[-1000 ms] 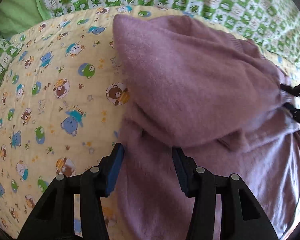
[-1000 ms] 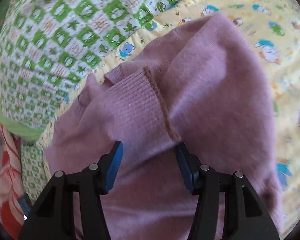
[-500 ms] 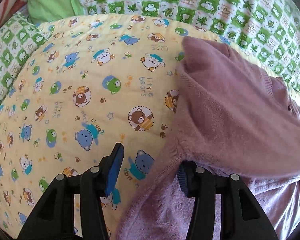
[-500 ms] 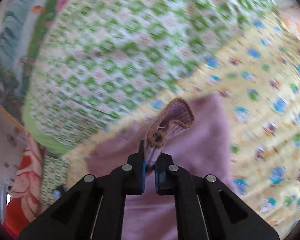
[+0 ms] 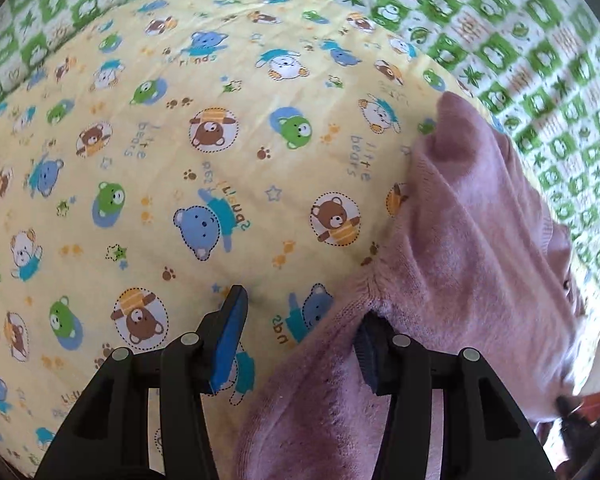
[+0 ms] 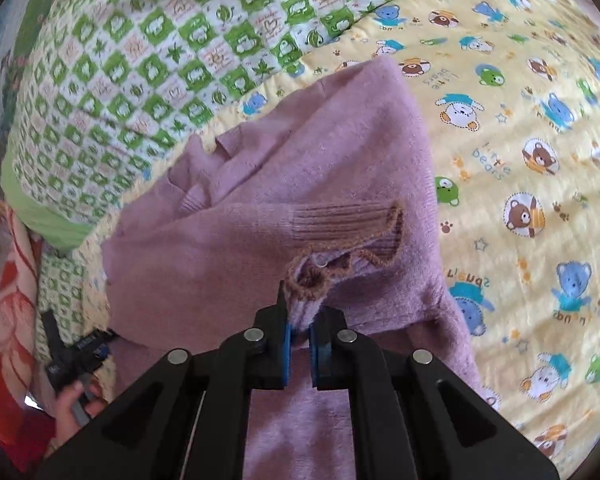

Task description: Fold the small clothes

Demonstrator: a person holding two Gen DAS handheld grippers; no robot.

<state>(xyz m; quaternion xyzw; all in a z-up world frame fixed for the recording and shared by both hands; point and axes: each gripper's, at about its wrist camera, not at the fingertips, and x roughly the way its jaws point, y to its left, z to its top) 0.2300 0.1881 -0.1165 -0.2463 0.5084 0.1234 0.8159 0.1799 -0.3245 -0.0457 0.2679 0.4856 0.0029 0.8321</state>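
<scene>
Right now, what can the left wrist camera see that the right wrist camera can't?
Only the left wrist view shows the left gripper, fingers apart over the hem of the purple sweater. Only the right wrist view shows the right gripper pinching the ribbed cuff, plus the red patterned cloth. Both show the sweater, the yellow bear blanket and the green checked quilt.

We have two wrist fisheyes, each looking forward and down along its own fingers, close over the bed. Left view: yellow bear-print sheet [image 5: 204,184] ahead, purple sweater [image 5: 480,264] off the right finger. Right view: same sweater [image 6: 300,184] dead ahead, same sheet [image 6: 532,152] to its right. Both also share the green checked quilt [image 5: 532,40] [image 6: 148,64] beyond.
</scene>
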